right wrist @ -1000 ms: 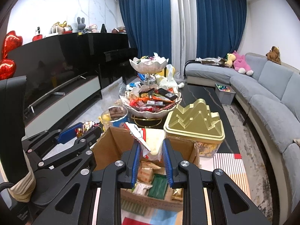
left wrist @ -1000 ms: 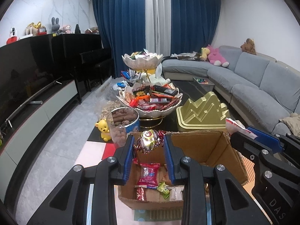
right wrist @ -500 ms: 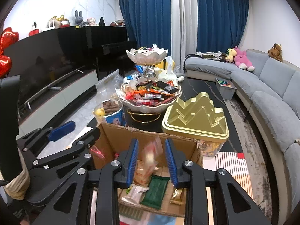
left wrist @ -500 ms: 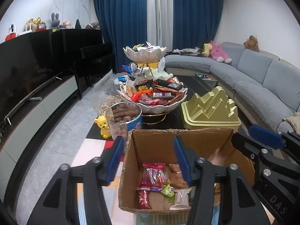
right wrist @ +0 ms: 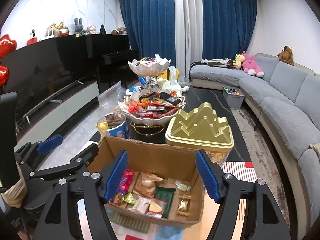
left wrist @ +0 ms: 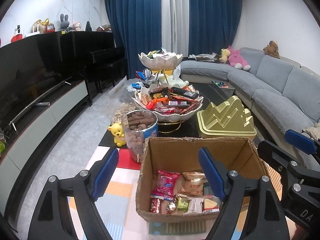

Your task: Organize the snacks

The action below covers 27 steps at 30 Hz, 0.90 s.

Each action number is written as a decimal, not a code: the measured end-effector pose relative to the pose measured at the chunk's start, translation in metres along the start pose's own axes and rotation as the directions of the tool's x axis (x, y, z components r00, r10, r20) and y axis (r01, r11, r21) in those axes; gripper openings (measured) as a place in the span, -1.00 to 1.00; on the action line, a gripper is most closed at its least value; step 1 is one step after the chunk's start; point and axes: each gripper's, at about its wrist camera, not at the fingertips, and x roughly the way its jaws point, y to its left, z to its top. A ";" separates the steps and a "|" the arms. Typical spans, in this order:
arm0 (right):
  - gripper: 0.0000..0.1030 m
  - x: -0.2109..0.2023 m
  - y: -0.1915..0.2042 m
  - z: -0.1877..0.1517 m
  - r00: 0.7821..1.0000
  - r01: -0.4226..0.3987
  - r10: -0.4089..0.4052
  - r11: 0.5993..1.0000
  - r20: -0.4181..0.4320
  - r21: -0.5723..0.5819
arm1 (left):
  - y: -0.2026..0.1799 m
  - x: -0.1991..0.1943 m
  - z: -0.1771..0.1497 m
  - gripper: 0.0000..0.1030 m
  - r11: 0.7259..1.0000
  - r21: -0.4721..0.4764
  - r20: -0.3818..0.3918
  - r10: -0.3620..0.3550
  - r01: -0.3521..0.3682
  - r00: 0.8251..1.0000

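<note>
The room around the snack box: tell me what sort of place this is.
Most likely a home living room: a grey sectional sofa with stuffed toys, a big television on a low console, and an upright piano by the blue curtains.

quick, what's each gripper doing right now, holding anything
Left gripper: open, jaws just been opening, nothing between them, above the cardboard box.
Right gripper: open, jaws just been opening, nothing held.

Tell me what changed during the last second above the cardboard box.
Both claws let go. The left claw dropped its foil-wrapped candy and the right claw its white snack packet into the cardboard box; their jaws have just been opening, with nothing between them now. The tiered snack bowls and gold tin stayed put.
</note>
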 end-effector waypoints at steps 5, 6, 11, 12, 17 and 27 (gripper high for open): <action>0.47 -0.019 0.002 0.001 1.000 0.012 -0.012 1.000 0.020 0.001 | 0.005 -0.020 0.002 0.76 1.000 -0.005 0.023 0.009 -0.009 1.000; 0.49 -0.024 0.003 0.000 1.000 0.015 -0.015 1.000 0.025 0.001 | 0.005 -0.026 0.002 0.77 1.000 -0.006 0.029 0.011 -0.010 1.000; 0.51 -0.044 0.007 -0.001 0.999 0.023 -0.023 1.000 0.039 0.002 | 0.007 -0.047 0.002 0.81 1.000 0.000 0.051 0.017 -0.017 0.999; 0.51 -0.048 0.007 -0.001 0.999 0.024 -0.024 1.000 0.043 0.004 | 0.008 -0.051 0.002 0.81 1.000 -0.001 0.055 0.017 -0.017 0.998; 0.51 -0.068 0.009 -0.004 0.998 0.028 -0.028 1.000 0.053 0.012 | 0.011 -0.073 -0.003 0.84 1.000 -0.006 0.068 0.019 -0.019 0.997; 0.51 -0.108 0.009 -0.021 0.997 0.039 -0.040 0.999 0.066 0.026 | 0.009 -0.114 -0.016 0.84 1.000 0.012 0.079 0.011 -0.012 0.997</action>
